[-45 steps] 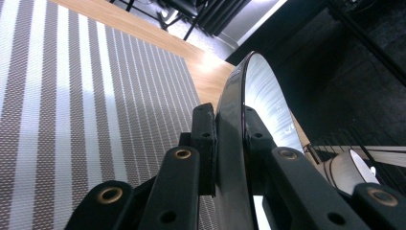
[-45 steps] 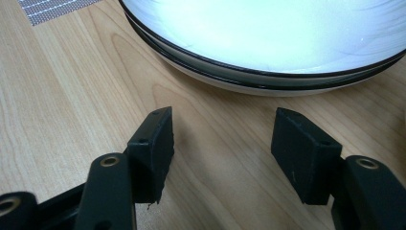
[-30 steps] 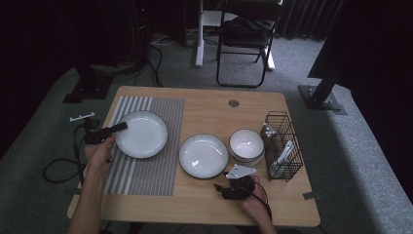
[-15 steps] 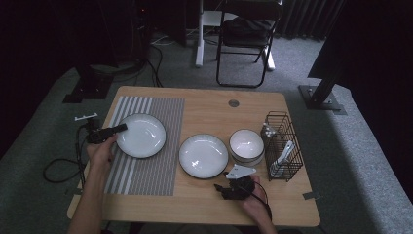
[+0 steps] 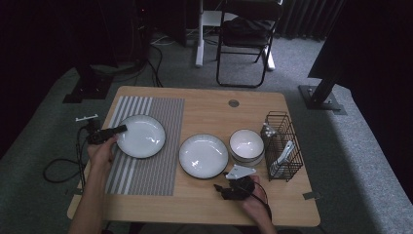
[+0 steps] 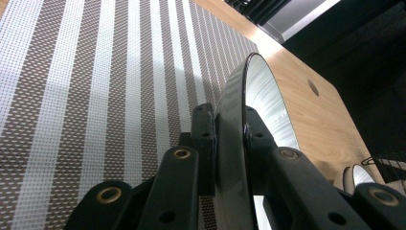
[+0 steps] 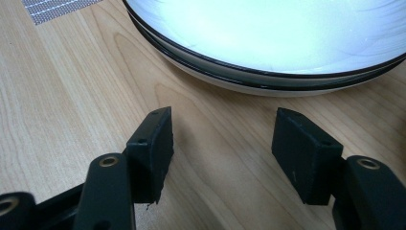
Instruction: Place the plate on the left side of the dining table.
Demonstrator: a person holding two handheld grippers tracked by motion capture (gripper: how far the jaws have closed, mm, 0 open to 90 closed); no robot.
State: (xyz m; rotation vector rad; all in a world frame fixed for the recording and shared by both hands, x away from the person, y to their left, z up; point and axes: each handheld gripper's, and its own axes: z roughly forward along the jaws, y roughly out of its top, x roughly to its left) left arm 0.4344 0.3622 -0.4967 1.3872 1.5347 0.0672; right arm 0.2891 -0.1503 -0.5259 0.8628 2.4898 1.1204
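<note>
The left gripper (image 5: 118,129) clamps the plate's (image 5: 143,137) nine-o'clock rim on the striped placemat (image 5: 160,161) — placing step, release likely next — while the right gripper (image 7: 222,143) waits with jaws apart.

Bare table (image 5: 204,195) lies open along the near edge; bowl (image 5: 246,144) and wire rack (image 5: 282,146) crowd the right.

A round white ceramic plate with a thin dark rim (image 5: 141,136) lies on a woven placemat striped grey-brown and white (image 5: 156,165). The rectangular wooden table (image 5: 204,107) is pale, warm tan. A black wire rack (image 5: 282,141) stands beside a white, dark-rimmed bowl (image 5: 247,144).
</note>
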